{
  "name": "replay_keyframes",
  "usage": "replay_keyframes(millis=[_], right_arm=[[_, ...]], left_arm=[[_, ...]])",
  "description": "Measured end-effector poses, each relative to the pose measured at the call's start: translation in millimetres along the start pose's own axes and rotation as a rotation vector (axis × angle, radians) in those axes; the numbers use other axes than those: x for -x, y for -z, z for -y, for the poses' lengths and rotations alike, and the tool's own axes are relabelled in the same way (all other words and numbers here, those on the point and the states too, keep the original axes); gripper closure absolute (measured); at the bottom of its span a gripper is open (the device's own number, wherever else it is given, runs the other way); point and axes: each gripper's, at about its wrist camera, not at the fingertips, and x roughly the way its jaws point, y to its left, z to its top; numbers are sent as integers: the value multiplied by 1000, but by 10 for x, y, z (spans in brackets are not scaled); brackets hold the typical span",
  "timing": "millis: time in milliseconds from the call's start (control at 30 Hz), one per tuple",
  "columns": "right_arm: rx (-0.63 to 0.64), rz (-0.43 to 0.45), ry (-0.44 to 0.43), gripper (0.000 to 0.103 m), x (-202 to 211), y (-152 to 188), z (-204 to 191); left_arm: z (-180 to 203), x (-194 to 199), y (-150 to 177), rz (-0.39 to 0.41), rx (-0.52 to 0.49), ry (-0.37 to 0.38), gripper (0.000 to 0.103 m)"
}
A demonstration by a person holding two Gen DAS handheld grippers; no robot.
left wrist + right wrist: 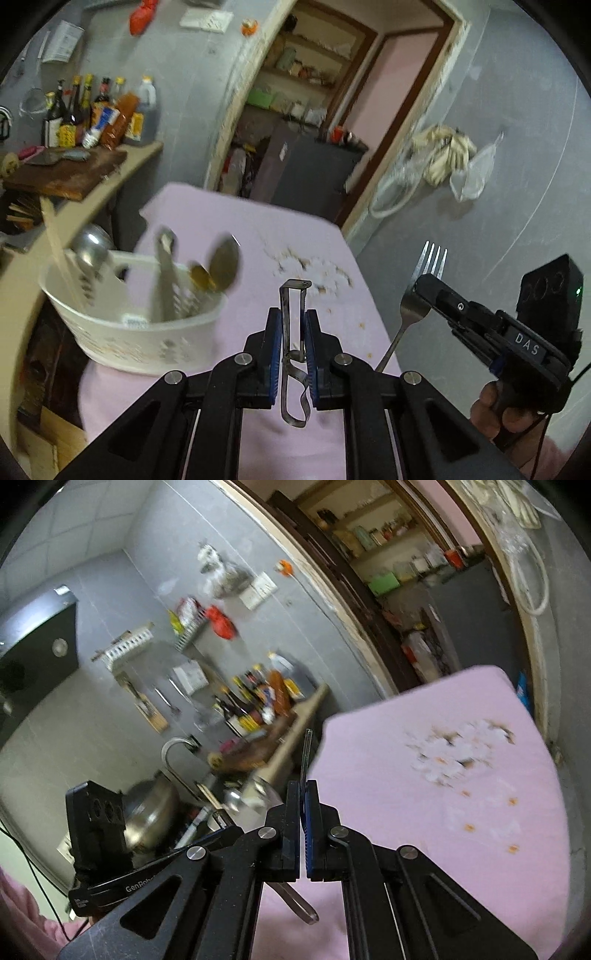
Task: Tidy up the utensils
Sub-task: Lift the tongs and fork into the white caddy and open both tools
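holding: i have one utensil in each gripper, both lifted above the pink tablecloth [332, 229].
left gripper: my left gripper [291, 354] is squeezed tight on a metal peeler [293, 332]. its blue pads pinch the thin frame from both sides, so it stands up and will not slip.
right gripper: my right gripper [303, 827] is closed on a fork [424, 284]. it grabs the neck just under the prongs, so the prongs point up and the handle hangs down behind.
basket: the white basket [122, 332] sits at the left edge of the table. a ladle [90, 247], spoons and a grater-like tool already stand inside it.
why: i think standing them up saves room in the basket.
next: i guess the peeler and fork go into the basket too. it is near my left gripper, so the peeler should be easy. the fork has farther to go.
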Motion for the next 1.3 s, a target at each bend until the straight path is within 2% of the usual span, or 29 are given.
replay_keyframes(millis=[300, 467, 633, 967, 1300], right_arm=[[48, 106, -144, 101, -381, -166, -828], [81, 150, -161, 101, -636, -151, -1037], [84, 169, -124, 101, -968, -100, -1064], [57, 93, -49, 101, -1425, 148, -904], [103, 20, 21, 100, -1570, 403, -833]], left_arm=[[-545, 631, -538, 120, 3, -37, 92], [-920, 865, -795, 193, -3, -74, 92], [-1209, 853, -932, 234, -18, -124, 92], [-1479, 319, -796, 152, -81, -170, 92], [-1543, -9, -538, 90, -124, -196, 91]])
